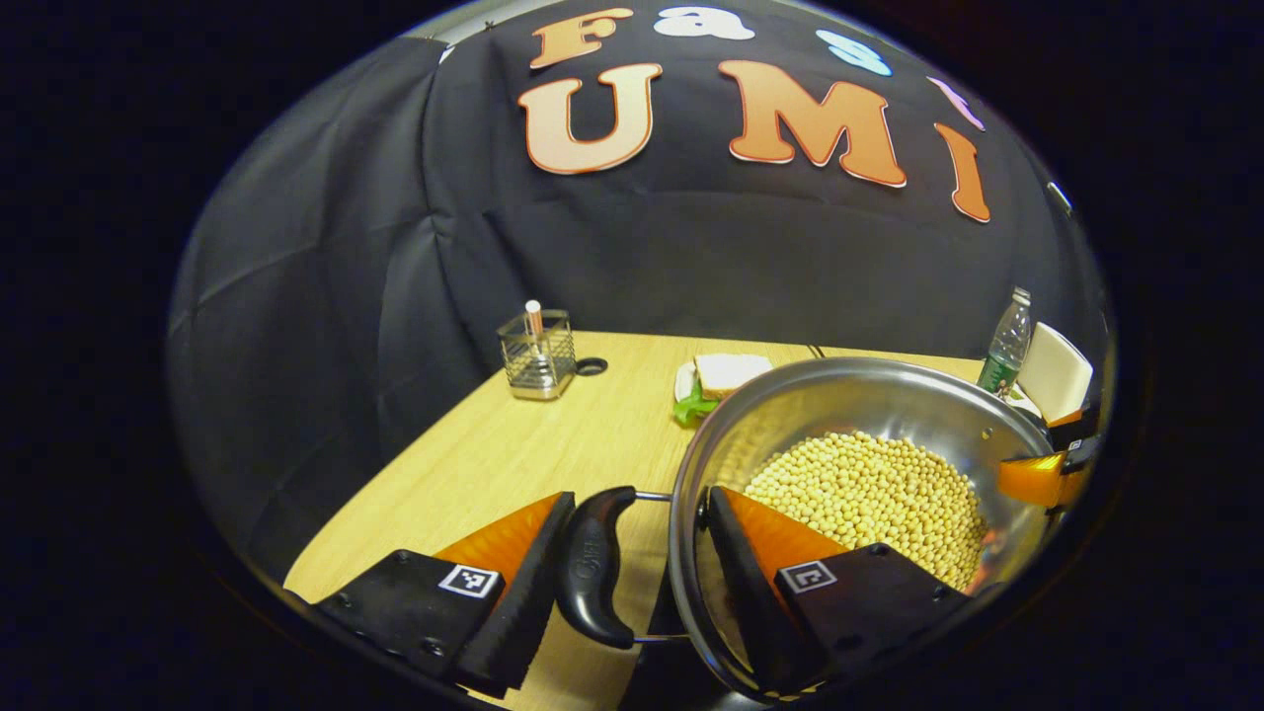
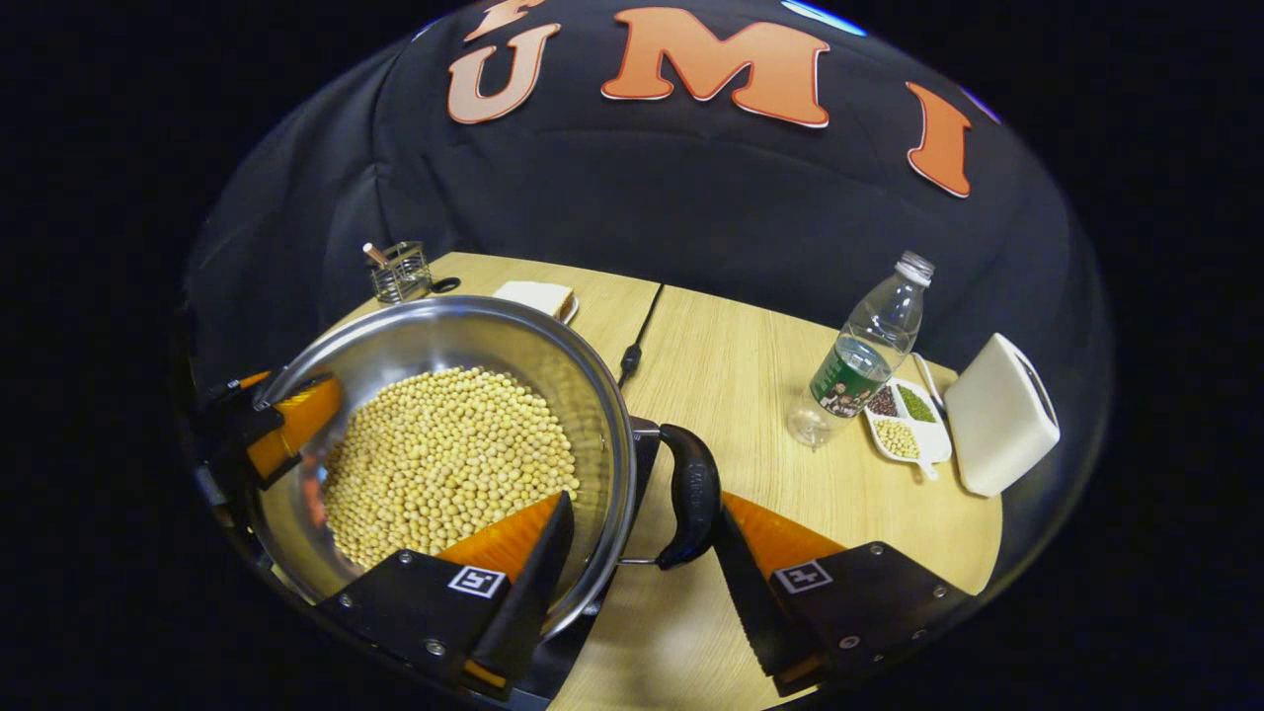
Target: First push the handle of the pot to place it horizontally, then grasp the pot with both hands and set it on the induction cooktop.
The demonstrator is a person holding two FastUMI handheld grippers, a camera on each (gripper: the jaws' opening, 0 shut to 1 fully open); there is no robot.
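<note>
**Two grippers bracket a pot of beans at its side handles**

The left gripper (image 1: 632, 583) has its fingers spread around one black side handle (image 1: 592, 568) of the steel pot (image 1: 869, 395): one finger lies outside the handle, the other reaches over the rim into the bowl, and a gap shows on both sides, so nothing is clenched. The right gripper (image 2: 642, 583) stands the same way at the opposite handle (image 2: 691, 494), one finger inside the pot's wall, the other just beside the handle's outer face; whether that finger touches it cannot be told. Both handles lie level with the rim. The pot, holding a heap of pale yellow beans (image 1: 869, 494), sits near the front of the wooden desk (image 1: 553, 434); a dark flat edge shows under it in the right gripper view, but what it is cannot be told.

Farther back in the left gripper view stand a wire-mesh holder (image 1: 538, 354) with a stick in it, a small black ring (image 1: 592, 366) beside it, and a sandwich (image 1: 726, 373) on a green-edged plate just behind the pot. In the right gripper view a black cable (image 2: 637, 341) runs along the desk behind the pot; well to the side stand a clear water bottle (image 2: 869, 355), a white divided dish (image 2: 904, 420) of mixed beans and a white box (image 2: 1002, 415).
</note>
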